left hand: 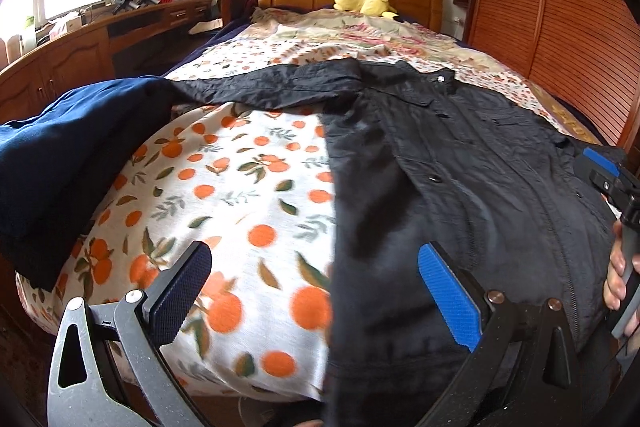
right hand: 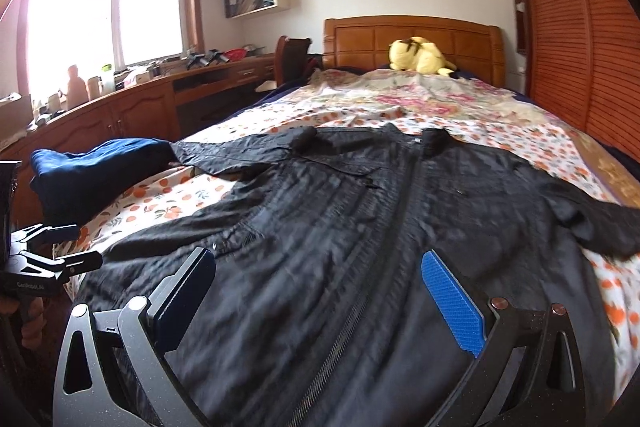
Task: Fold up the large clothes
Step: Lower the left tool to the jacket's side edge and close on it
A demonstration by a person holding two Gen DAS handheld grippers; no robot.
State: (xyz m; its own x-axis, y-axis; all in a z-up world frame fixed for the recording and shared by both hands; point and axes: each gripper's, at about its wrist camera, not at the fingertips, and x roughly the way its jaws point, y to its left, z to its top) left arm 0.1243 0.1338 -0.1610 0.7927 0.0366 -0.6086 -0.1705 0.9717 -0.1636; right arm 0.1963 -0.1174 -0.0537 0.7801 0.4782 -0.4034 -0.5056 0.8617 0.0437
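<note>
Black jacket (right hand: 360, 211) lies spread flat, front up, across the foot end of the bed (left hand: 248, 187), collar toward the headboard, zip running down the middle toward the cams. Spread w/ sleeves out to both sides, prob. so the side folds can start from a flat shape: left sleeve (left hand: 256, 87) stretches out twd a blue garment (left hand: 72, 155), which sits bunched at the bed's left edge, touching or just overlapping the sleeve tip; can't tell which. Right sleeve (right hand: 592, 223) trails off twd the bed's right side.

Left tongs (left hand: 316, 291): wide apart, nothing between them, hanging over the jacket's left hem edge where black cloth meets the orange-print sheet. Good spot for pinching that edge, I'd say. Right tongs (right hand: 320, 299): also spread, empty, straddling the zip line above the lower front. Neither looks to be touching cloth, though fisheye makes height hard to judge.

Judgement: fold not yet begun; jacket has no folds in it. Next prob. a grab at hem or sleeve on each side. Risk: fabric looks thin and slippery, could slide out of a shallow pinch, and hem hangs over the bed edge.

Yellow plush (right hand: 420, 57) up by the headboard, well apart, not in the way.
</note>
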